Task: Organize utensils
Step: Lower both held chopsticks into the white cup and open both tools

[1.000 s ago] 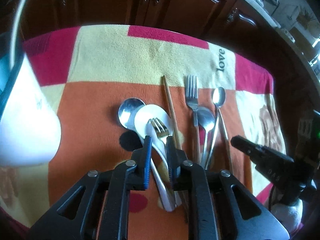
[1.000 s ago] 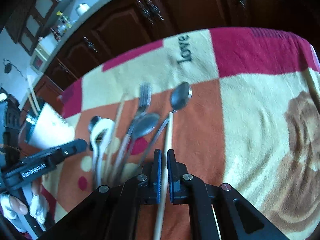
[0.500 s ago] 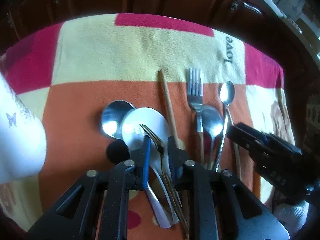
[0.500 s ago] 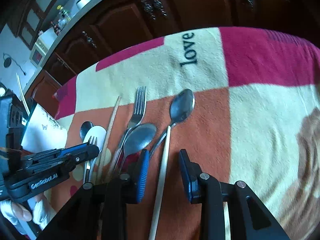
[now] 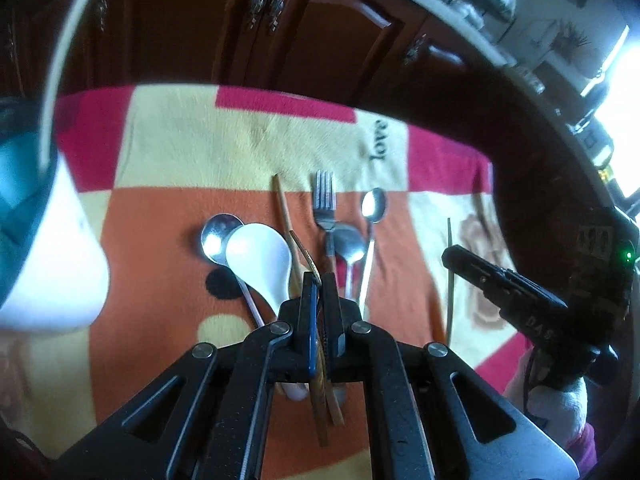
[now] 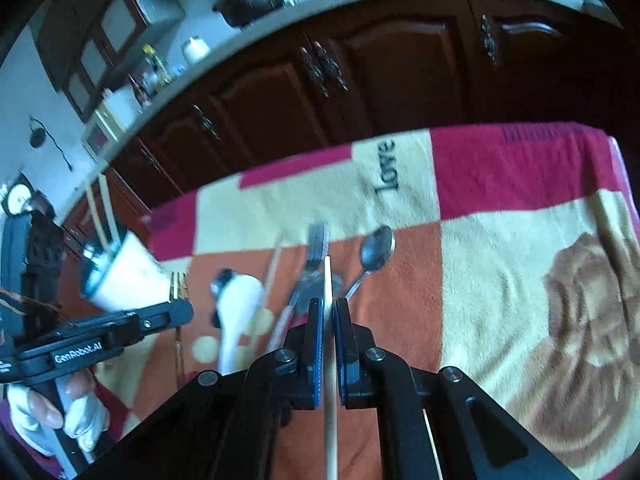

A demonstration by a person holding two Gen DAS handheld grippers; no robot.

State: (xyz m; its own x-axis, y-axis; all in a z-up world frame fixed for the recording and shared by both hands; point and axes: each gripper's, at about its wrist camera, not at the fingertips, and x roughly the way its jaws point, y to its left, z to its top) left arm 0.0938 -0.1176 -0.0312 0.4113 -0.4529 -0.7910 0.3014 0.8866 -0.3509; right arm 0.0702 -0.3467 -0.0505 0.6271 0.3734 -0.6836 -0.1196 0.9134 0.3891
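Observation:
My left gripper is closing tight on a gold fork with a wooden handle, the pads pressing on it, lifted off the cloth. From the right wrist view, the left gripper shows the fork's tines sticking up. My right gripper is closing on a pale chopstick, pads pinching it, raised above the cloth. On the orange patch lie a steel spoon, a white ceramic spoon, a wooden chopstick, a steel fork and two more spoons.
A white cup with a blue inside stands at the left and holds pale chopsticks. A patchwork cloth reading "love" covers the table. Dark wooden cabinets stand close behind. A gloved hand holds the left gripper.
The left gripper shut on the gold fork and lifted it off the white spoon. The right gripper opened, shut on the pale chopstick, and raised it from the cloth.

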